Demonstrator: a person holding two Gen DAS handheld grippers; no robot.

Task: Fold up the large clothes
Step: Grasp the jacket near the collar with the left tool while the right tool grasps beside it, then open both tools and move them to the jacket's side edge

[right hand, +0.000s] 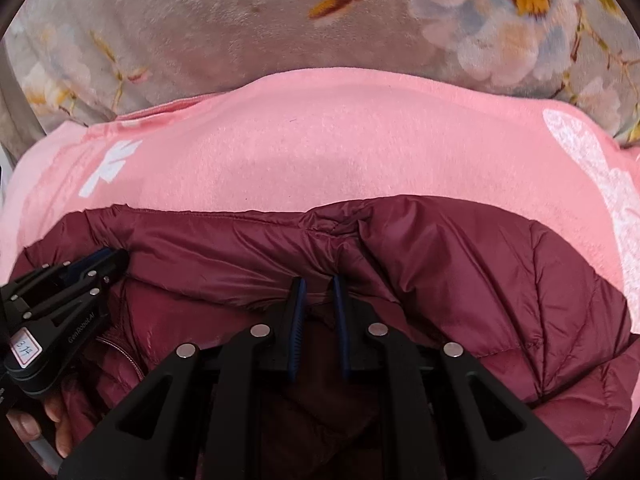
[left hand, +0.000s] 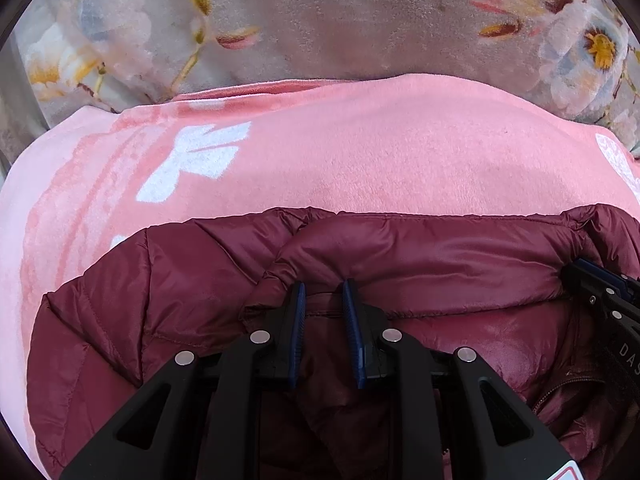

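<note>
Left wrist view: left gripper (left hand: 324, 292) angled down, jaws narrowly parted, pinching a fold of the maroon puffer jacket (left hand: 420, 256); right gripper (left hand: 600, 292) to its right at the same collar edge. Pink blanket (left hand: 360, 152) ahead.

Right wrist view: right gripper (right hand: 318, 286) likewise clamped on jacket fabric; fingers (right hand: 24, 426) below the left gripper, at its handle. Floral cover (right hand: 180, 20) beyond.

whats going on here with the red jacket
A person holds a tool in each hand and is working on a maroon puffer jacket spread on a pink blanket. The left tool and the right tool each pinch a bunch of the jacket's fabric near its far edge, one toward each side. A flowered grey cover lies beyond the blanket. The fold is not finished yet.
</note>
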